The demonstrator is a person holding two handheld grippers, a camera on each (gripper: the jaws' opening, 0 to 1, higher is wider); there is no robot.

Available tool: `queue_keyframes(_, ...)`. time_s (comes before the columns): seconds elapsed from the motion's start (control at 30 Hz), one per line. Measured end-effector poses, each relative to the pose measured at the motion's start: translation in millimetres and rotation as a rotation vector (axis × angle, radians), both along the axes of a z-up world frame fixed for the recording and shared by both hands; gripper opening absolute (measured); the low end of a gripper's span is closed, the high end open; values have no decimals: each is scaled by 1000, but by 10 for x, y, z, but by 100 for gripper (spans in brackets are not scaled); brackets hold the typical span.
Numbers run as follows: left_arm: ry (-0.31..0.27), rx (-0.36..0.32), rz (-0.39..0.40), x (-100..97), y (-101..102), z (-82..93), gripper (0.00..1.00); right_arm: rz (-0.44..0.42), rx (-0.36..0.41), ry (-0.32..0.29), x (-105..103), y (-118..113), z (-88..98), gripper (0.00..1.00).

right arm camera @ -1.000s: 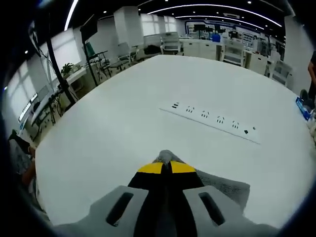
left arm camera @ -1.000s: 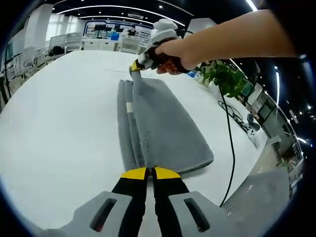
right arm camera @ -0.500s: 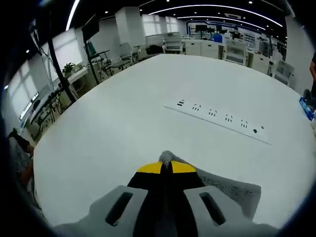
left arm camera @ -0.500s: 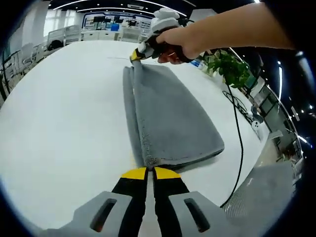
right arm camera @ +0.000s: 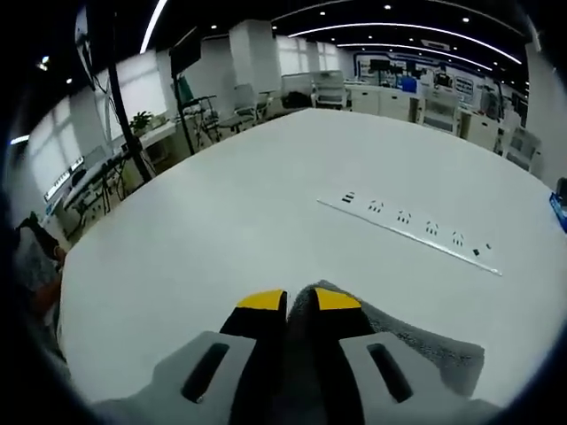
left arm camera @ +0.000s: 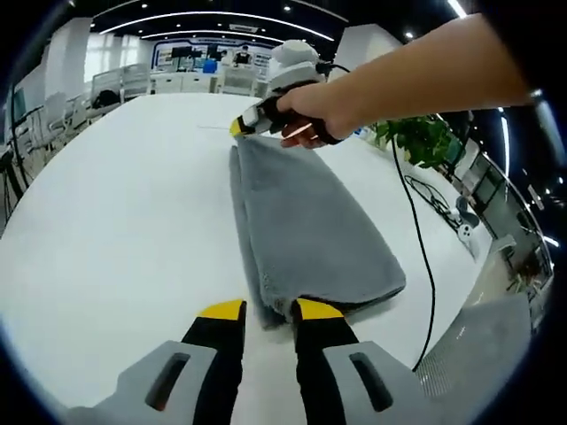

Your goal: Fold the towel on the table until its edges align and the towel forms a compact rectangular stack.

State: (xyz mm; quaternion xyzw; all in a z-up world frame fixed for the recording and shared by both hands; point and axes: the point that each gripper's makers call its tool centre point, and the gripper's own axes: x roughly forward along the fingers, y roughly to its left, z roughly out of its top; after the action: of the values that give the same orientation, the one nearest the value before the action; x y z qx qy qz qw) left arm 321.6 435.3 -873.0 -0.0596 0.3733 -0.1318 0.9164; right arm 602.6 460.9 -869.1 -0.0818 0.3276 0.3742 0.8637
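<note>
the grey towel point(left arm camera: 306, 226) lies on the white table point(left arm camera: 115, 239) as a long narrow band, already doubled over lengthwise, with its layered long edges running close together along one side. that fold looks done; what seems left is at least one fold across the length to bring the band down to a compact rectangle, then squaring the edges

the left gripper point(left arm camera: 270, 312) sits at the near short end with its yellow-tipped jaws parted a little, the towel's corner just ahead of them and not pinched. at the far end the right gripper point(right arm camera: 288, 301) has its jaws slightly apart too, with the towel's corner showing between and beside them; i judge it released or nearly so

there is plenty of bare table on the open side of the towel. a recessed socket strip point(right arm camera: 412, 235) lies well beyond the far end, and a black cable point(left arm camera: 416, 239) trails along the table edge near a potted plant point(left arm camera: 425, 142), so folding end to end along the band looks safest
</note>
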Motion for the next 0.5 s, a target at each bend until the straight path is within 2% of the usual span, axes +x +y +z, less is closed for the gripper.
queue_keyframes(0.1,-33,-1,-37,61,-85,54,21,34,33,29,-77,88,-7,13)
queue_keyframes(0.2,-68,8,-59,120,-139,114,21,67,-7,23,-126,87,-39,12)
queue_keyframes(0.27,-43,-19,-70,129,-200,58,20,65,3,25,-137,80,-33,12)
queue_keyframes(0.33,-29,-21,-91,129,-252,-9,20,59,24,84,-197,67,-78,12)
queue_keyframes(0.5,11,-31,-128,89,-333,-126,20,65,13,67,-192,15,-62,12)
